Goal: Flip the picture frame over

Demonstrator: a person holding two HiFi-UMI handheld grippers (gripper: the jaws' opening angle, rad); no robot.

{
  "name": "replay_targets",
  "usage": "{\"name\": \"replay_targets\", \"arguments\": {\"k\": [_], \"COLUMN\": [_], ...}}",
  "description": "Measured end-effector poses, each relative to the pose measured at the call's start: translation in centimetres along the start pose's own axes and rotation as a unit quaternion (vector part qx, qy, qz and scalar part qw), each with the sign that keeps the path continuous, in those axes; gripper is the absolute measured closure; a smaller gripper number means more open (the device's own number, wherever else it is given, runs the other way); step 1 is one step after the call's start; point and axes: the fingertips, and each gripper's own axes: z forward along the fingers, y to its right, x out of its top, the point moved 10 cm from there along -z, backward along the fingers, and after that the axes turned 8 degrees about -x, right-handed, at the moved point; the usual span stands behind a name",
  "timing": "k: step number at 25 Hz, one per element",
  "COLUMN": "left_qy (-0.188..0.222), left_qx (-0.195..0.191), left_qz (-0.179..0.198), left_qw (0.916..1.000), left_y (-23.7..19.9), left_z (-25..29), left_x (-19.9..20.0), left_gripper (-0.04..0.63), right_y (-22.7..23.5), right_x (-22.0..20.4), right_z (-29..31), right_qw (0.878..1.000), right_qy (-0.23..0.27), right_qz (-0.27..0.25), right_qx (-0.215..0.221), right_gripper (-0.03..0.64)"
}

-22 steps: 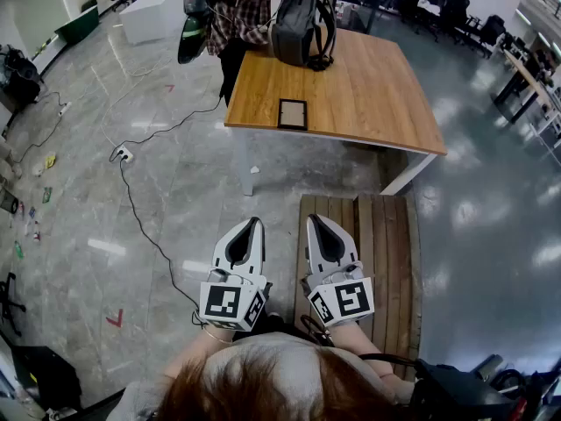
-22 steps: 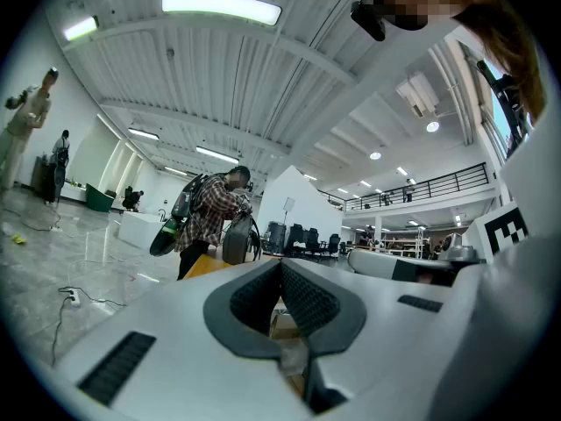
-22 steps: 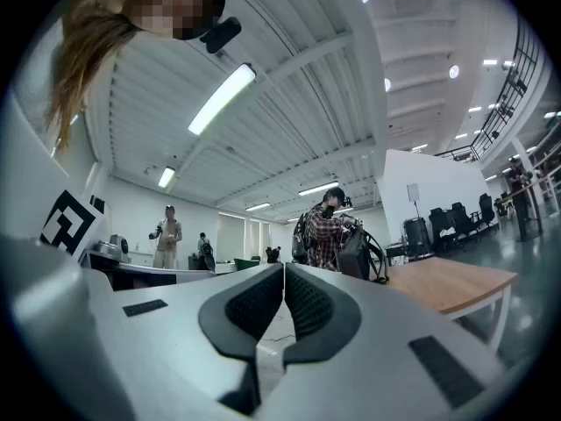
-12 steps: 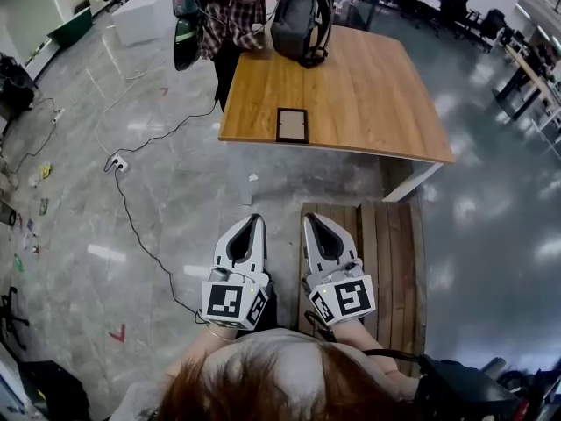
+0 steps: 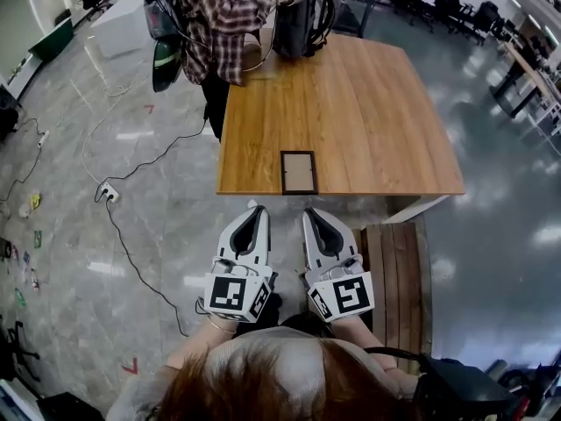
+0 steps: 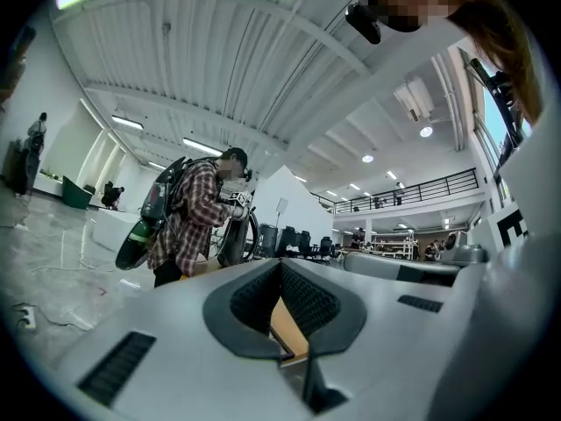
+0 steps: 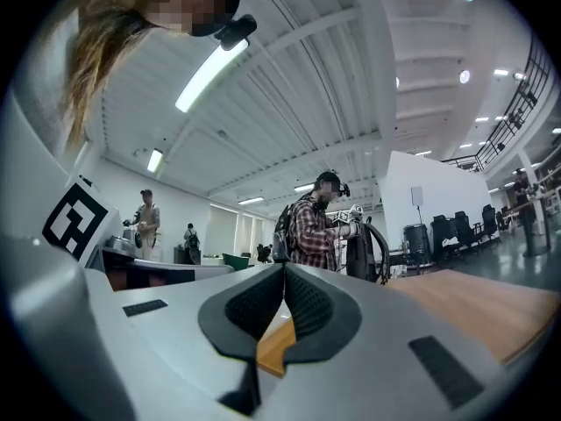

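The picture frame (image 5: 298, 172), a small dark rectangle with a brown panel facing up, lies flat on the wooden table (image 5: 377, 103) close to its near edge. My left gripper (image 5: 257, 211) and right gripper (image 5: 311, 213) are held side by side, level, just short of that edge and a little below the frame in the head view. Both are shut with nothing between the pads. In the left gripper view the left gripper (image 6: 280, 266) shows its pads pressed together, and the right gripper (image 7: 283, 270) shows the same in the right gripper view, with the table (image 7: 473, 310) ahead of it.
A person in a plaid shirt (image 5: 215, 20) stands at the table's far left corner, handling a black backpack (image 5: 302, 16) on the tabletop. A slatted wooden bench (image 5: 399, 270) sits to my right. A cable and power strip (image 5: 107, 191) lie on the floor at left.
The table and frame have come much nearer in the head view as I moved toward them. Both grippers kept their shut, side-by-side pose.
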Motion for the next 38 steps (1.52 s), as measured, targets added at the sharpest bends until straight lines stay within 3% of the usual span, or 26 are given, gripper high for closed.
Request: {"name": "replay_targets", "arguments": {"k": [4,6,9,11,13,16,19,22,24,26,29,34,38], "left_qy": [0.001,-0.002,-0.016,-0.02,-0.024,-0.044,-0.067,-0.081,-0.089,-0.096,-0.106,-0.118,-0.125], "left_qx": [-0.007,-0.006,0.003,0.008,0.013,0.019,0.021,0.022,0.022,0.024,0.029,0.031,0.028], "left_qz": [-0.005,-0.008,-0.011,-0.012,-0.012,-0.014,-0.019,-0.022,-0.022,-0.022,-0.021,-0.022,-0.023], "left_qw": [1.0,0.9999,0.9998,0.9997,0.9996,0.9988,0.9974,0.9962,0.9956,0.9948,0.9937,0.9923,0.9915], "left_y": [-2.0,-2.3,-3.2,-3.9,-4.4,-5.1,-5.5,-5.9,-6.2,-6.6,-7.0,-7.3,-7.4], "left_z": [3.3,4.1,5.0,5.5,5.9,6.3,6.7,7.2,7.4,7.4,7.0,6.6,6.5], "left_x": [0.3,-0.2,-0.6,-0.6,-0.9,-2.0,-3.0,-3.7,-4.0,-4.3,-4.5,-4.8,-5.0], "left_gripper": [0.589,0.589,0.589,0.589,0.589,0.589,0.589,0.589,0.589,0.589,0.589,0.589,0.589], "right_y": [1.6,2.6,4.3,5.7,6.8,8.0,8.8,9.1,9.0,8.6,8.4,8.8,9.0], "right_x": [-0.9,-2.2,-5.1,-7.7,-10.2,-13.5,-17.0,-21.1,-23.7,-25.5,-26.4,-27.3,-28.5], "right_z": [3.7,4.6,6.1,7.0,7.5,7.7,7.9,7.8,8.1,8.6,9.6,11.0,11.9], "right_qw": [1.0,0.999,0.988,0.96,0.928,0.902,0.861,0.82,0.78,0.747,0.722,0.702,0.675], "right_qy": [-0.014,-0.03,-0.057,-0.053,-0.027,-0.03,-0.085,-0.126,-0.14,-0.141,-0.122,-0.109,-0.109], "right_qz": [-0.005,0.016,0.141,0.275,0.371,0.428,0.493,0.544,0.594,0.631,0.66,0.679,0.704], "right_qx": [-0.012,-0.014,-0.009,0.0,0.0,-0.044,-0.098,-0.126,-0.14,-0.157,-0.169,-0.186,-0.193], "right_gripper": [0.6,0.6,0.6,0.6,0.6,0.6,0.588,0.447,0.37,0.348,0.341,0.337,0.339]}}
